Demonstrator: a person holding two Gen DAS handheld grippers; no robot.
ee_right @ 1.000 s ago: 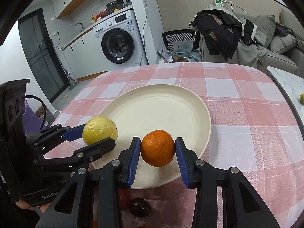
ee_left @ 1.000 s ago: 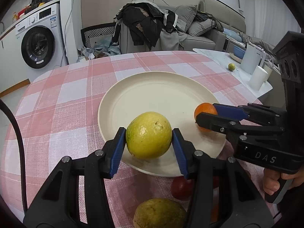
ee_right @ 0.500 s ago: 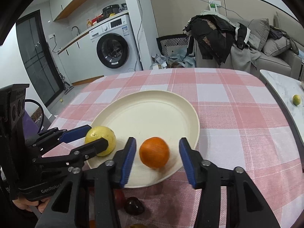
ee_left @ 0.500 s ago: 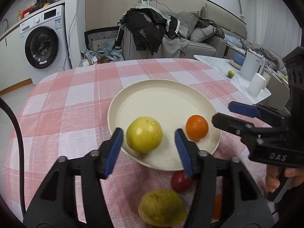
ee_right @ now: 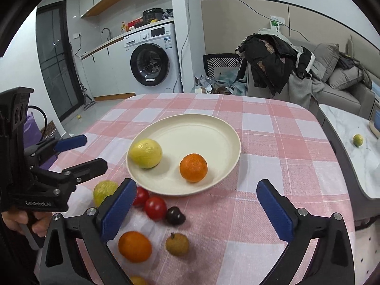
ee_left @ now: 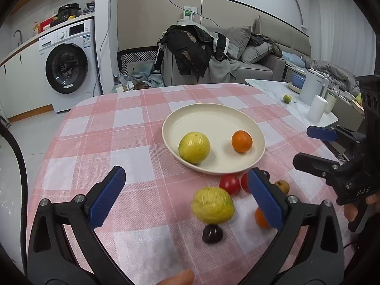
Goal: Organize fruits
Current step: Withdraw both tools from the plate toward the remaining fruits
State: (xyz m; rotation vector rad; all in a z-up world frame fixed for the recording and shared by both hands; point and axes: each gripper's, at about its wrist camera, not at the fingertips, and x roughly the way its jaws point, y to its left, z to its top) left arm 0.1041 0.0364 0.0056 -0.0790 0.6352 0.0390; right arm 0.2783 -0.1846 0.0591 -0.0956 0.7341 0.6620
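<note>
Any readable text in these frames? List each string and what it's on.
"GenRobot.AI": on the body of the left hand-held gripper, right wrist view.
"DAS": on the body of the right hand-held gripper, left wrist view.
Washing machine: panel markings and the stickers on its front and door are too small to read.
Wall-mounted white box with a green label: blurred, unreadable.
Bottles and boxes on top of the washing machine: no legible labels.

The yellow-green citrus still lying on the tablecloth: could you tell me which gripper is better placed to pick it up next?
Probably the left gripper. Its open fingers already frame the yellow-green citrus in its own view. In the right wrist view the citrus lies left of the right gripper, beyond its left finger.
</note>
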